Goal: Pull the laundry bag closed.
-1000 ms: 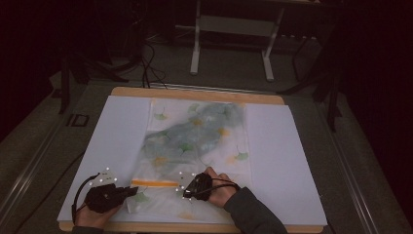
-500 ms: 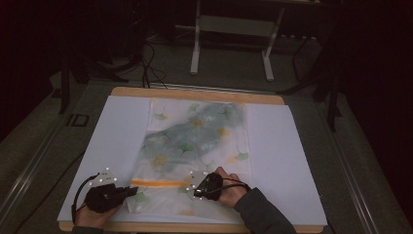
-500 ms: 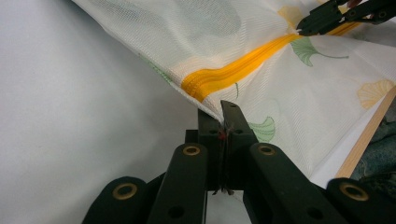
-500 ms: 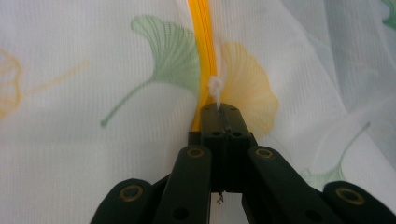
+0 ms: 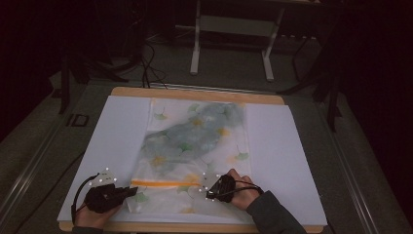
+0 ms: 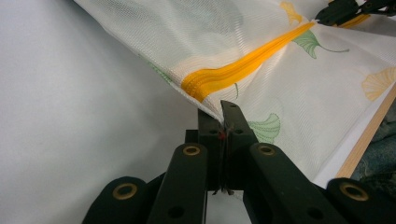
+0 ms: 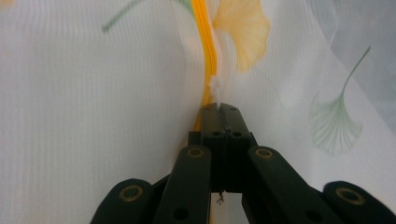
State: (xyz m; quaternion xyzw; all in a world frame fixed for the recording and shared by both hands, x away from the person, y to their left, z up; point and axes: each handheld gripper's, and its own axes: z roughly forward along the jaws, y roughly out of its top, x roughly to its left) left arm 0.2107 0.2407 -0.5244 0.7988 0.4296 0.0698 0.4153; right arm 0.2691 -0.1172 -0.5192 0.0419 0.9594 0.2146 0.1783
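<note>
- While the mesh laundry bag (image 5: 195,156) lay flat down the middle of the white table cover (image 5: 117,131), its orange zipper (image 5: 160,184) ran as a level line across the lower part of the high view, and both grippers sat on that line.
- The left gripper (image 5: 127,191) was at the lower left of that frame, at the zipper's left end; the right gripper (image 5: 210,187) was at lower centre, at the other end of the visible orange stretch.
- In the left gripper view the jaws were clenched on the bag's edge (image 6: 212,114) just below the end of the zipper (image 6: 243,67), the cloth pinched between the pads and pulled up into a ridge.
- In the right gripper view the jaws were closed tight on the small white zipper pull (image 7: 216,89), with the orange teeth (image 7: 208,42) running straight away toward the top of the frame.
- Judged from this, any travel of the pull would follow the zipper's long axis, with the left grip serving as the anchor; the right hand (image 5: 243,195) was the one placed to move it.
</note>
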